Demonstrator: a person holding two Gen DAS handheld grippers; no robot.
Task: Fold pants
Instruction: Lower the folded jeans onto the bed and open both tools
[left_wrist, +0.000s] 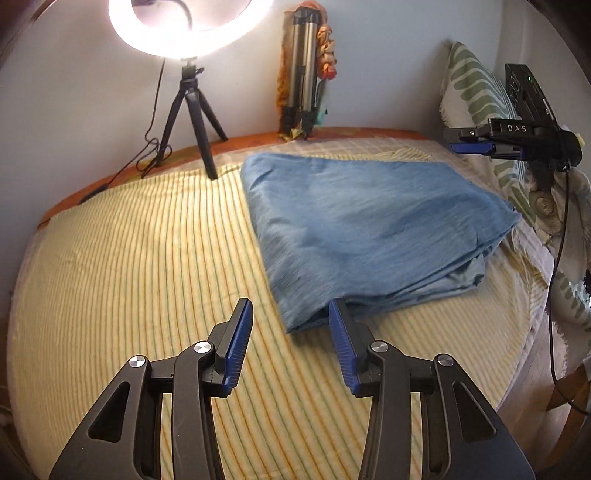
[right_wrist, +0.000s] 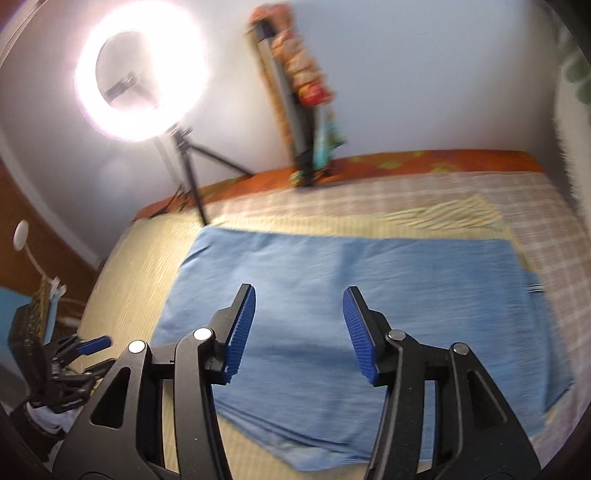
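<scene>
Soft, light pants (left_wrist: 369, 221) lie folded mid-bed (left_wrist: 129, 258); take the layered edge. Left claw (left_wrist: 291, 321) and right claw (right_wrist: 299, 306) gape, empty.

The striped bedsheet (left_wrist: 129, 258) lies bare across the left and lower middle of the left wrist view, open for passage. The folded blue pants (left_wrist: 369, 229) fill the centre right. At the upper left the ring light tripod (left_wrist: 192, 122) stands on the bed's far edge, its cable (left_wrist: 155, 147) trailing; a folded tripod (left_wrist: 303, 74) leans at upper centre, pillows (left_wrist: 476, 96) crowd the right edge.
</scene>
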